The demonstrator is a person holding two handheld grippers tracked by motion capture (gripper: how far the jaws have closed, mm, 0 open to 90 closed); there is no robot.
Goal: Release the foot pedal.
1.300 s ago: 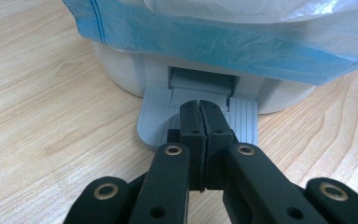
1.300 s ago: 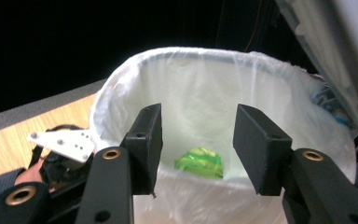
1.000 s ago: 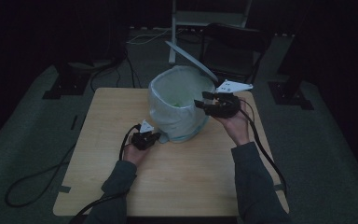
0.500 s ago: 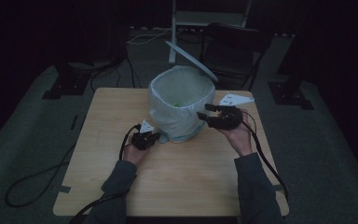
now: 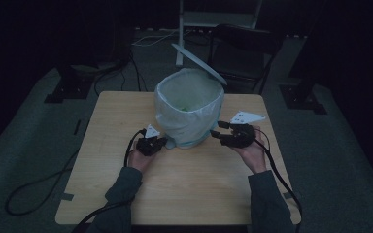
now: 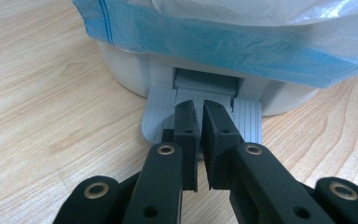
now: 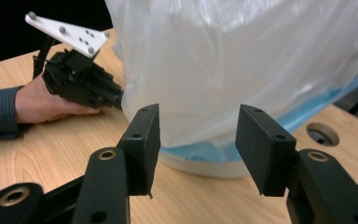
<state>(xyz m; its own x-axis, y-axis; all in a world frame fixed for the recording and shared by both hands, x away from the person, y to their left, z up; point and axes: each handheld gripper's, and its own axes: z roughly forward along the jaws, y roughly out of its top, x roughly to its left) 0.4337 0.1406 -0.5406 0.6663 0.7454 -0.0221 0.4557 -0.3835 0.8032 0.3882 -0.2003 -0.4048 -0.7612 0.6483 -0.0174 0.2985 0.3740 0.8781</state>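
one pale wooden table [image 5: 194, 194] was seen, with one round white pedal bin [image 5: 189, 109] stood near its far middle, lined by one translucent white bag with a blue hem [image 6: 223, 42]; the bin's lid [image 5: 199, 63] was raised behind it. one dark chair [image 5: 243, 46] stood beyond the table, and cables [image 5: 39, 184] lay on the floor at the left. two black two-jaw grippers were counted. the left gripper [image 6: 199, 121] was rested low at the bin's base, its tips over the one grey ribbed pedal [image 6: 249, 121]; its jaws had just been opening a little, a narrow gap was left and nothing was clamped between them. the right gripper [image 7: 198, 140] was held released, jaws well apart, just beside the bin's other side, the bagged wall being faced but not gripped. the bag's hem hung over the pedal's hinge.
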